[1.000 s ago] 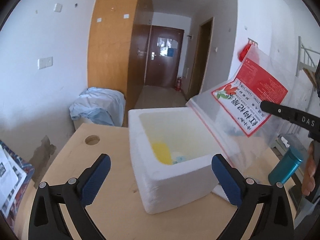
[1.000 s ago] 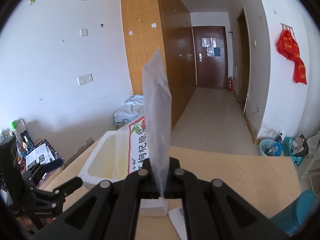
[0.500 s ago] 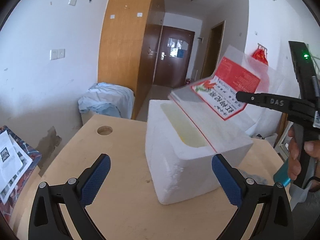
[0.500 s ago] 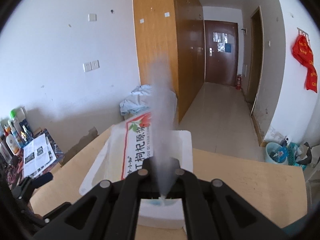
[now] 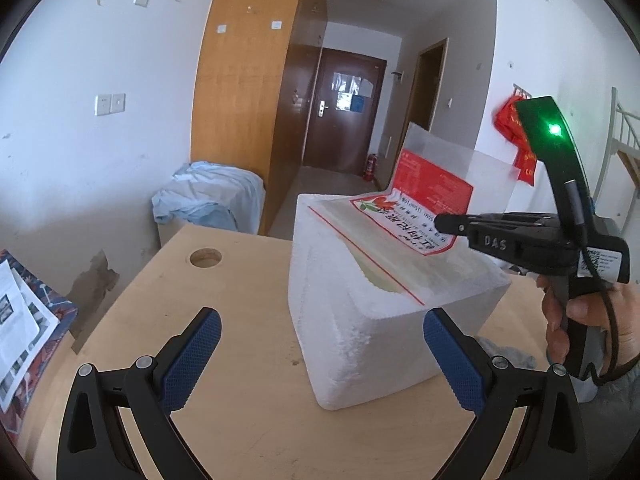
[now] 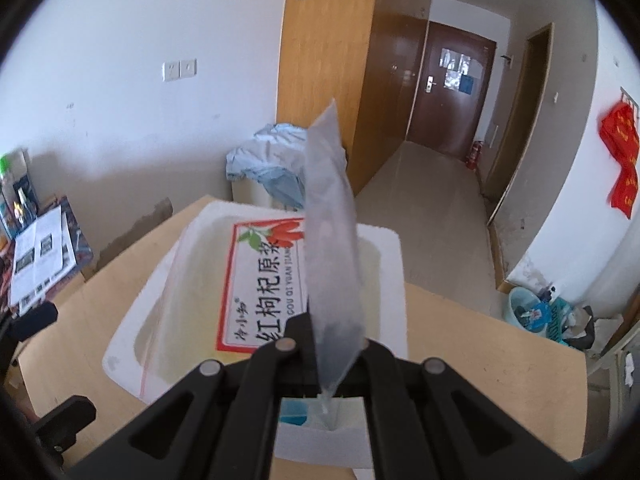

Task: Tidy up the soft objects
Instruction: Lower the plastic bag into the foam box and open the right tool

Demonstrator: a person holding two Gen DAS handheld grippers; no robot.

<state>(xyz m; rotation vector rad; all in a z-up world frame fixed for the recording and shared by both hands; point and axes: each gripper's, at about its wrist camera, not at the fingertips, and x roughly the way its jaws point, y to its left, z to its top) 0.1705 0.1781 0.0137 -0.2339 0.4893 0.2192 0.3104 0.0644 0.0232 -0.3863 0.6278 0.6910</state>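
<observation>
A white foam box [image 5: 360,312] stands on the wooden table [image 5: 224,320]; it also shows in the right wrist view [image 6: 132,344]. My right gripper [image 5: 440,225] is shut on a clear plastic bag with a red label [image 5: 424,208] and holds it over the box's open top, its lower part draped across the rim. In the right wrist view the bag [image 6: 332,248] rises edge-on from the closed jaws of my right gripper [image 6: 326,344]. My left gripper [image 5: 320,344] is open and empty, in front of the box's near corner.
A round hole [image 5: 205,257] is in the table at the far left. Magazines [image 5: 20,320] lie on a low stand to the left. A cloth-covered box [image 5: 212,200] stands behind the table. A teal bin [image 6: 536,312] stands on the floor to the right.
My right gripper has lowered the bag, which now lies flatter over the box's opening and hides the inside. My left gripper has drawn back and left; the box sits further right in its view.
</observation>
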